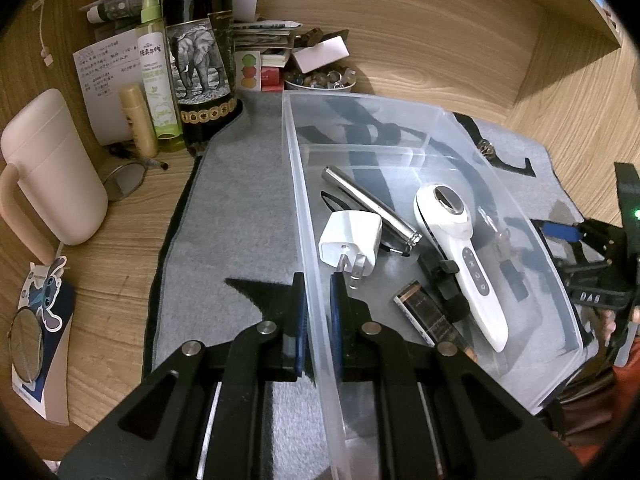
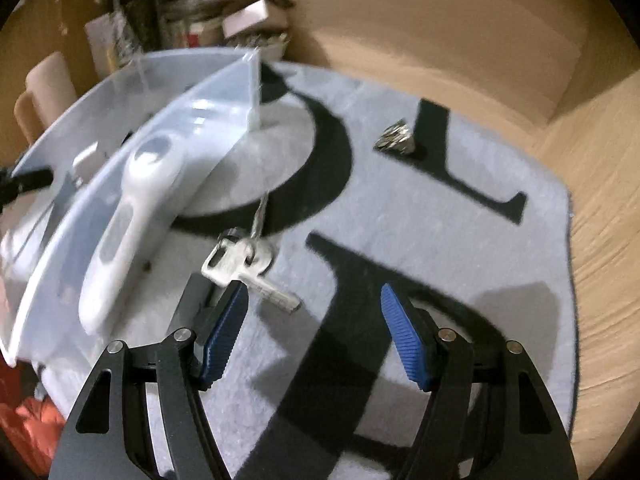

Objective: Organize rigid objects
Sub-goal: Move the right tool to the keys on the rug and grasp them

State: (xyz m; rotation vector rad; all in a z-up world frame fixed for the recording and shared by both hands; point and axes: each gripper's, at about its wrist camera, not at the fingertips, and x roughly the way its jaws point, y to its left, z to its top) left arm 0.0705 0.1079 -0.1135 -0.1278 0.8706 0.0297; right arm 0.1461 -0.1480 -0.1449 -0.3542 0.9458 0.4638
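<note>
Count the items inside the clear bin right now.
5 clearly: white plug adapter near the bin's left wall, metal tube behind it, white handheld device in the middle, brown battery in front, black clip beside it. Keys lie outside.

A clear plastic bin has its near wall clamped in the left hand-held gripper. Ahead of that gripper lie a white plug adapter, a steel tube and a white handheld device. A bunch of keys lies on the mat, touching the right hand-held gripper's left fingertip.
</note>
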